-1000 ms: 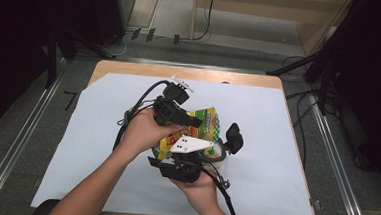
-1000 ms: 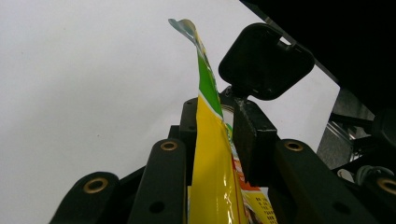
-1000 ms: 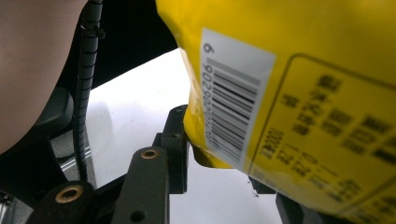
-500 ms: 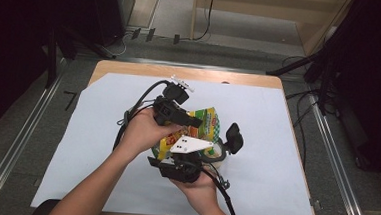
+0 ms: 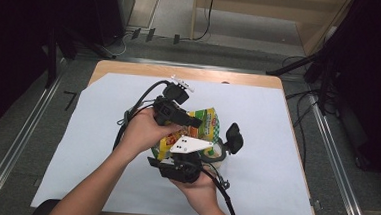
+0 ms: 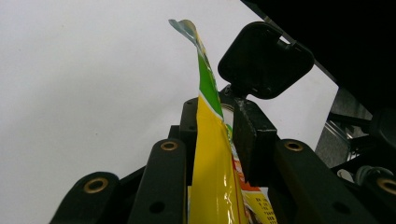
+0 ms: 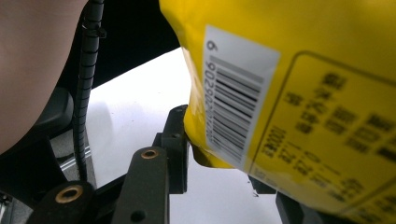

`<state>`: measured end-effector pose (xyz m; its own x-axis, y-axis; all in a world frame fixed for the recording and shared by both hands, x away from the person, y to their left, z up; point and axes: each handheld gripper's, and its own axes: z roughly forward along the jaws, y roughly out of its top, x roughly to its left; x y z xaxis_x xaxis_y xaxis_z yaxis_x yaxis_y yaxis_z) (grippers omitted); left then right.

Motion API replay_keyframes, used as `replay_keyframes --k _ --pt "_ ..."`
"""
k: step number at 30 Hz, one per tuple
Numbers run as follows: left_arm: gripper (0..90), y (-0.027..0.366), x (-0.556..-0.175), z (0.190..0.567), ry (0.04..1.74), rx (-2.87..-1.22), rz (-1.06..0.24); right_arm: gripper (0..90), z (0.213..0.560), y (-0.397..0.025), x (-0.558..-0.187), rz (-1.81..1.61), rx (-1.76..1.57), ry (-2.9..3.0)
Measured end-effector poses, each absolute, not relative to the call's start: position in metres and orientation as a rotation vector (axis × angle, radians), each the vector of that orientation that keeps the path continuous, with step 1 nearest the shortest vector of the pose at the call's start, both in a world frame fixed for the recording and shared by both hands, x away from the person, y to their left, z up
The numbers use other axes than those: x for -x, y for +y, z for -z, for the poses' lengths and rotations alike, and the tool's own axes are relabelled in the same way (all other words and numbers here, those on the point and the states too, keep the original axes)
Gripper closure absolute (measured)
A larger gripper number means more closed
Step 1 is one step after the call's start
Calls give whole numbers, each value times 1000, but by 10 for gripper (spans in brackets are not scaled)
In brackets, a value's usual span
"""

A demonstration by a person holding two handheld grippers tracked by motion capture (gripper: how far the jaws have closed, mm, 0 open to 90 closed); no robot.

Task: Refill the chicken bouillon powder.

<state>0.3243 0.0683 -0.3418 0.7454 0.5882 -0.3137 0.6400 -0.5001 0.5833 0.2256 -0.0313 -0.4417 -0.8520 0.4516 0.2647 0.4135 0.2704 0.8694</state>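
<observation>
High view: both my grippers meet on the yellow snack bag (image 5: pixel 203 130) above the white table cover (image 5: pixel 286 143).
My left gripper (image 6: pixel 217 126) pinches its top edge; my right gripper (image 7: pixel 219 154) clamps its barcode corner.

The snack bag (image 5: pixel 197 130) between the two hand-held grippers is bright yellow with a green band toward its top edge and a patch of orange-red print. On its back, just above the right hand-held gripper (image 7: pixel 219 154), a white label carries a black barcode (image 7: pixel 236 100), with blurred dark lettering beside it on the yellow. Both hand-held grippers are black; the left hand-held gripper (image 6: pixel 215 135) shows brass-coloured rivets. The right one carries a white plate (image 5: pixel 190 145). The counter (image 5: pixel 286 143) beneath is pale white with a tan wooden edge.
</observation>
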Motion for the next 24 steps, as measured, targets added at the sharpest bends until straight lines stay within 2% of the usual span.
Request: replay_keyframes --k 24 --pt "745 67 -324 341 912 -2244 100 661 441 -31 -223 -1677 -844 2472"
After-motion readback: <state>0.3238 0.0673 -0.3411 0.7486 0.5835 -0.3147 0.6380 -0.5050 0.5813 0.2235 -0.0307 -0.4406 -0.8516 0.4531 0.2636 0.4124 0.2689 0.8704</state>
